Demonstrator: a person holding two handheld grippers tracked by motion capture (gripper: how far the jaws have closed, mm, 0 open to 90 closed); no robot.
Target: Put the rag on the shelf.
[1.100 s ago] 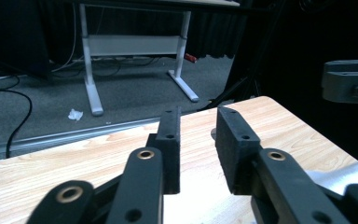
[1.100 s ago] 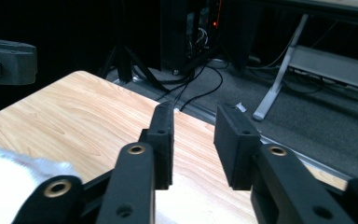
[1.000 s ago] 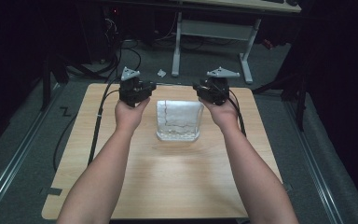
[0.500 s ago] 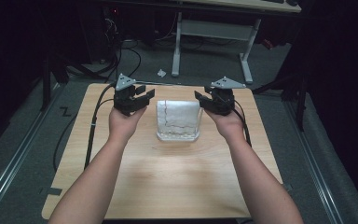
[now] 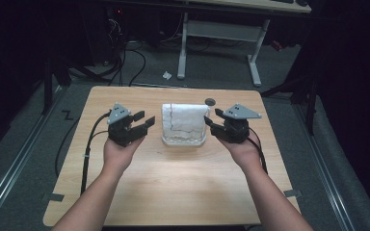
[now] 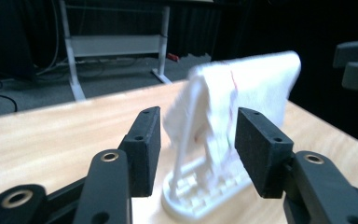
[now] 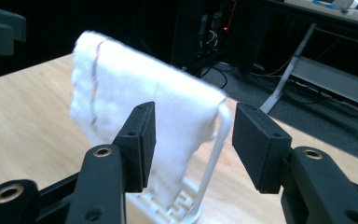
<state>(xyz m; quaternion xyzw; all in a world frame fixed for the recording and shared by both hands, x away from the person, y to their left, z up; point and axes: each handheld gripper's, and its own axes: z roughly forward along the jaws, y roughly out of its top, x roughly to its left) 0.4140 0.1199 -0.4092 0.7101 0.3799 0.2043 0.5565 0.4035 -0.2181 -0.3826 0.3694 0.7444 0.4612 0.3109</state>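
A white cloth (image 5: 184, 118) with a thin red line hung over a white plastic rack (image 5: 184, 140) just past the middle of the wooden table (image 5: 173, 183). The left gripper (image 5: 142, 121) sat at the rack's 9 o'clock and the right gripper (image 5: 211, 122) at its 3 o'clock, both near it but apart, jaws spread wide and empty. Left gripper view was blurred, so the rack's base (image 6: 200, 196) looked like a slotted grid, probably.

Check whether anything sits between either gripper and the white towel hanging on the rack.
Nothing visible does. The left gripper and right gripper flank the white towel on its white rack, jaws open, with bare table between. A small dark disc lies behind the towel, out of both paths.
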